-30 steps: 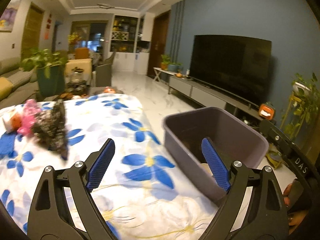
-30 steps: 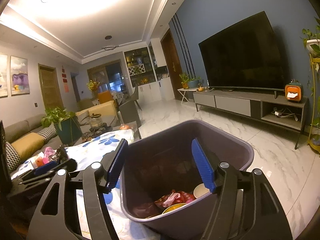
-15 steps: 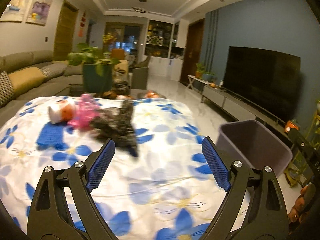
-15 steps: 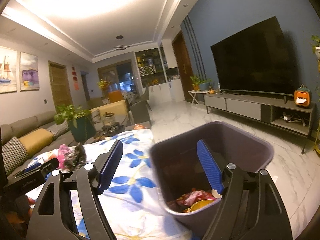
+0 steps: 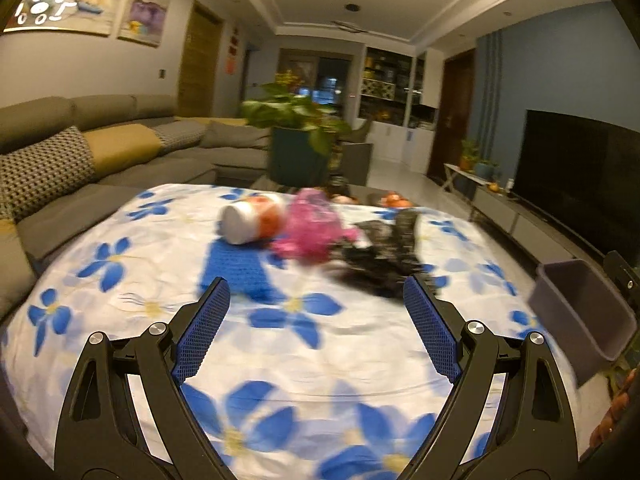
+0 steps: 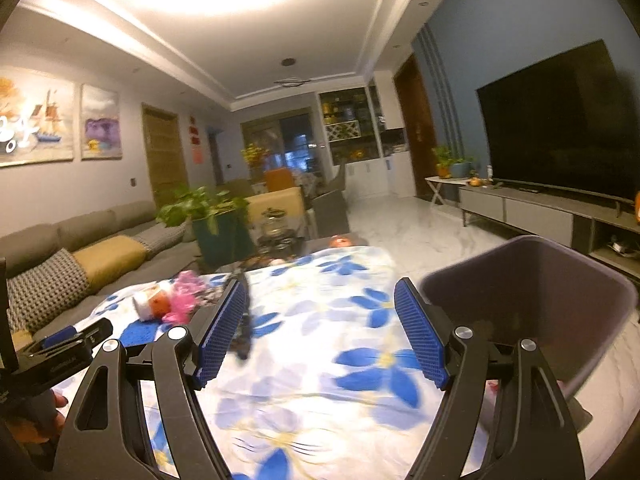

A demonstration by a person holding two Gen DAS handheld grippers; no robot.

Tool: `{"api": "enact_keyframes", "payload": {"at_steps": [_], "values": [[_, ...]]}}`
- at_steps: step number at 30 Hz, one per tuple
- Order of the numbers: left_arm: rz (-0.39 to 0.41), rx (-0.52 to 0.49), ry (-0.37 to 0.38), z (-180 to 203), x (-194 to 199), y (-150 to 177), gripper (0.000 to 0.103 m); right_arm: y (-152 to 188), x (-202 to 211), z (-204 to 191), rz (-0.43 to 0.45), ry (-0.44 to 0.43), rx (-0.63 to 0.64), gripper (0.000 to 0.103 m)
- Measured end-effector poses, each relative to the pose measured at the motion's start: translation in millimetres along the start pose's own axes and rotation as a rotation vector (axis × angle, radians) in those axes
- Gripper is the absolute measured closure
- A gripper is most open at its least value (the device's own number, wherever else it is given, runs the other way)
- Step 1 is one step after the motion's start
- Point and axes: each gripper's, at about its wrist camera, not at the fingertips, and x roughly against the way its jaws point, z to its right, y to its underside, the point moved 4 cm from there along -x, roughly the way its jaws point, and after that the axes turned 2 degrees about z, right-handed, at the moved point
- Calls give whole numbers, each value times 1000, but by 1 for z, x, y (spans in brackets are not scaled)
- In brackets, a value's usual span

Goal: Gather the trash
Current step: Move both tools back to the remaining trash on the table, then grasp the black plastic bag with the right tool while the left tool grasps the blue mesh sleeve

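My left gripper (image 5: 316, 330) hangs over the near part of the counter (image 5: 132, 300), its blue ribbed fingers (image 5: 202, 330) spread wide with nothing between them. My right gripper (image 6: 320, 336) is likewise wide and empty, over the counter's right side. A floral cloth, white with blue flowers, covers the counter. The trash lies in a cluster toward the far edge: a white-and-orange cup (image 5: 250, 222) on its side, long axis running left to right, white end pointing to the left edge; touching it on the right, a crumpled pink wrapper (image 5: 312, 232); beside that, a dark crinkled bag (image 5: 384, 260), its narrow end pointing toward the far edge. A flat blue knitted cloth (image 5: 236, 270) lies just nearer. A smooth grey plastic bin (image 6: 532, 300), rounded-rectangular and open-topped, stands at the counter's right edge.
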Motion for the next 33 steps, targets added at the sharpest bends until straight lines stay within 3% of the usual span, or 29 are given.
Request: {"api": "enact_keyframes", "payload": {"at_steps": [12,33], "values": [[2,36,-115,-67,-36,-5,16,18,-64,-63,-50,-40,46,28],[-107,138,-83,-88,-110,-7,16,41,-171,-102,-191,-4,103,28]]}}
